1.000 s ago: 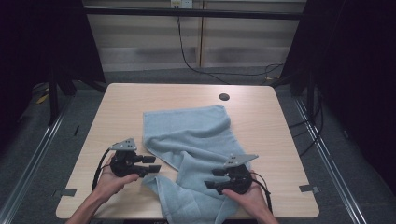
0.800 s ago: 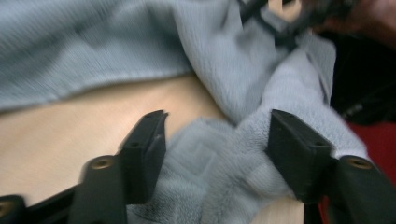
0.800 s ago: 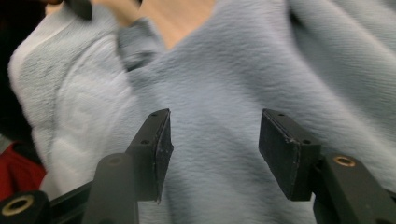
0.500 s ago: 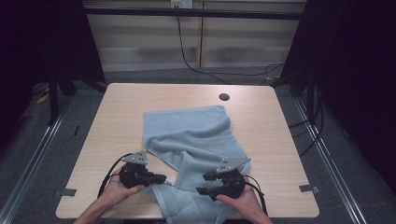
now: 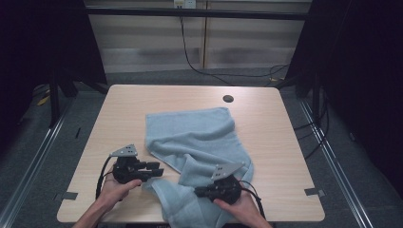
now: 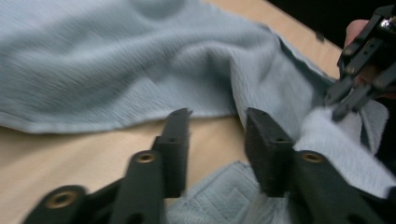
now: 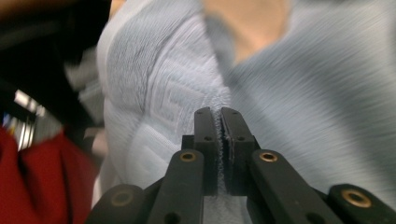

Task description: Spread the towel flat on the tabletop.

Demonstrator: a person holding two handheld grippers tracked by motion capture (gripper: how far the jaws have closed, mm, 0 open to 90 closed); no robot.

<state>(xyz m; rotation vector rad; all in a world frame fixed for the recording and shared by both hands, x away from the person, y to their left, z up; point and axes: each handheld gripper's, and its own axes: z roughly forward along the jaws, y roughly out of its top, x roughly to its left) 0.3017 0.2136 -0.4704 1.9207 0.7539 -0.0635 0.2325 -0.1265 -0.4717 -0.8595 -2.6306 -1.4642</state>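
A pale blue terry towel (image 5: 197, 147) lies rumpled across the middle of the light wooden worktop (image 5: 280, 128), its lower end trailing over the near edge at the bottom centre of the high view. A small dark round cable hole (image 5: 228, 99) sits in the worktop just above the towel's upper right corner, well apart from both hands; nothing else stands on the surface, and black cables (image 5: 190, 52) hang along the wall behind. At the lower left of the high view the left tool (image 5: 159, 167) points at the towel's left edge; in the left gripper view its jaws stand apart with bare wood and a patterned hem (image 6: 224, 198) between them, the pads pressing on nothing, having just been opening again after a brief closing. At the lower centre the right tool (image 5: 199, 192) is clamped on a fold of the towel (image 7: 159, 107); in the right gripper view its jaws have just closed and pinch the cloth tight between the pads. Compared with a second ago, the left tool has shifted inward toward the cloth edge, and the right tool sits lower and nearer the worktop's front edge. A woven key-pattern border shows on the towel; no readable writing is visible.
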